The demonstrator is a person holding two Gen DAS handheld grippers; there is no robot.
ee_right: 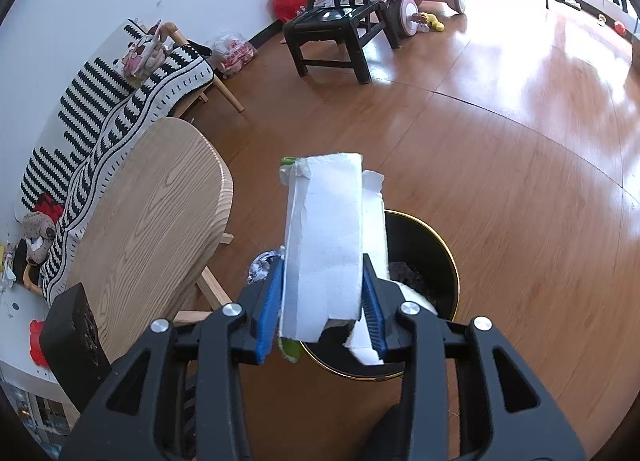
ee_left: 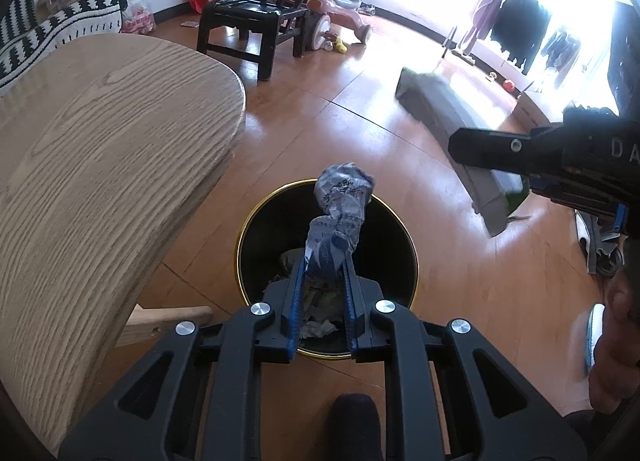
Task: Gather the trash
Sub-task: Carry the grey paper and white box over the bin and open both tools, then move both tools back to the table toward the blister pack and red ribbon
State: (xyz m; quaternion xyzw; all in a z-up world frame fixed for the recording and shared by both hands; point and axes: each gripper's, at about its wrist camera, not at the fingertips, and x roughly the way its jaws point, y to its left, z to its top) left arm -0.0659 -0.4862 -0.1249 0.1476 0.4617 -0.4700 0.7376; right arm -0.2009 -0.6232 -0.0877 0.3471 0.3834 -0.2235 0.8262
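My left gripper [ee_left: 322, 257] is shut on a crumpled grey printed wrapper [ee_left: 344, 197], held just above the mouth of a black bin with a gold rim [ee_left: 256, 213]. Crumpled paper lies inside the bin. My right gripper [ee_right: 322, 277] is shut on a white carton [ee_right: 324, 229] with green trim, and both blue pads touch its sides. It hangs over the near left of the bin's rim [ee_right: 444, 241]. The left wrist view shows the carton [ee_left: 440, 109] blurred at the right, above the floor. The wrapper [ee_right: 262, 265] peeks out left of the carton.
A round wooden table [ee_left: 100, 141] stands close to the left of the bin. Farther back are a black chair [ee_left: 256, 17], a pink tricycle [ee_left: 336, 1] and a sofa with a striped blanket [ee_right: 100, 113]. A person's shoe [ee_left: 596, 333] is at the right.
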